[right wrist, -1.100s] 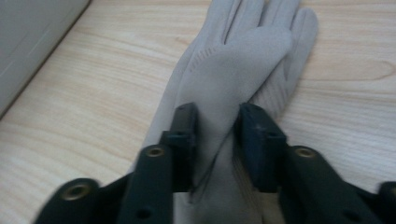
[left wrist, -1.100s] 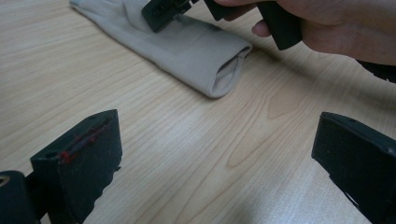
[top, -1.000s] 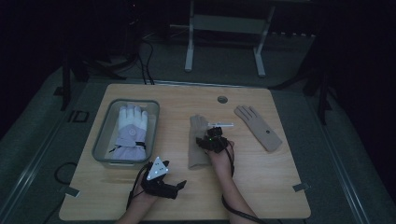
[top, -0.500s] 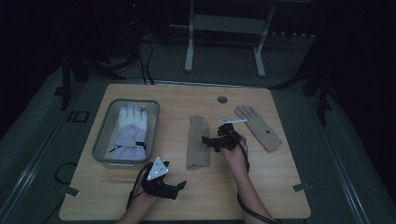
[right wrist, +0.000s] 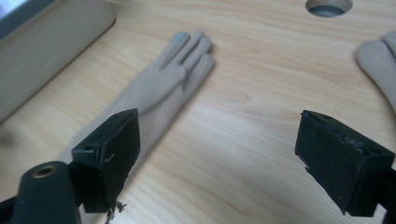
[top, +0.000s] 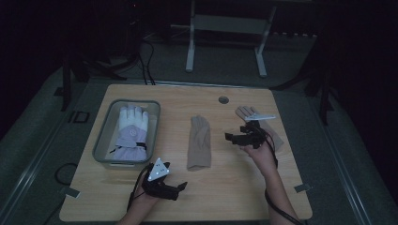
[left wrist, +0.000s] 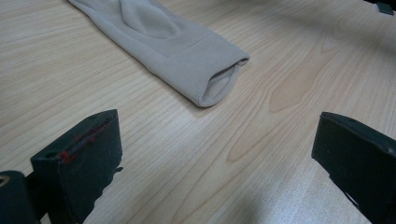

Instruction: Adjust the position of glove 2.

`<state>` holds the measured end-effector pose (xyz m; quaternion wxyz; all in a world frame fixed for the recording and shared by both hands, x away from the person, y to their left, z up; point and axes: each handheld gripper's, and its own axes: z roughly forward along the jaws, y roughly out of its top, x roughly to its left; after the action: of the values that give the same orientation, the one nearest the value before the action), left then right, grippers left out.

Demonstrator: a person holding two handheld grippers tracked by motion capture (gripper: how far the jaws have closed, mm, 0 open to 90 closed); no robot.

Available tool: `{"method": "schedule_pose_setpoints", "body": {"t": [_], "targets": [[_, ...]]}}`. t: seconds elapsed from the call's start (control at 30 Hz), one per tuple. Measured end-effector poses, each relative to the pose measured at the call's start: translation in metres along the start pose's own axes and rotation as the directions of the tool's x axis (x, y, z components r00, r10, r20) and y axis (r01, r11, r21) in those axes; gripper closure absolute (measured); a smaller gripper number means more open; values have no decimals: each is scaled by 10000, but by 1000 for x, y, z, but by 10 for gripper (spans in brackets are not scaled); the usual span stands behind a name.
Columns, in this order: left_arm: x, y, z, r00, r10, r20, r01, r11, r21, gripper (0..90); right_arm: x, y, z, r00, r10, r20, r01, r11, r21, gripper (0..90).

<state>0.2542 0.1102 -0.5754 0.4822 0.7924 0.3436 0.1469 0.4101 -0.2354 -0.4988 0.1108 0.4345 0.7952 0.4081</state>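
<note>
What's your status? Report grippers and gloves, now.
Left hand-held gripper open, empty, near table edge. Right hand-held gripper open, empty, between the tan gloves. Middle tan glove flat; second tan glove far right. White glove in tray. Nothing blocking.

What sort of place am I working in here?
Probably a lab or recording workstation, not a home: a light wooden table with a round cable port, cables across the grey floor, dark surroundings, and a metal stand frame behind.

High view overhead, gripper views low, sharing beige glove [top: 199, 142]
</note>
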Motion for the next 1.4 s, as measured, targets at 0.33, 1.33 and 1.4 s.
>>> {"method": "schedule_pose_setpoints", "body": {"t": [0.33,1.33,1.4], "targets": [[0,-1,1,10000,15,38,-15,10000,-6,20,-49,-7,-37,9773,-643,2021,711,9971,-264,515],[0,-1,3,9996,11,277,-12,10000,37,20,-128,2,5,9609,-1102,2540,902,9919,891,438],[0,-1,2,9995,8,331,-8,10000,6,20,-128,0,10,9583,-1365,2513,1121,9877,1089,435]]}}
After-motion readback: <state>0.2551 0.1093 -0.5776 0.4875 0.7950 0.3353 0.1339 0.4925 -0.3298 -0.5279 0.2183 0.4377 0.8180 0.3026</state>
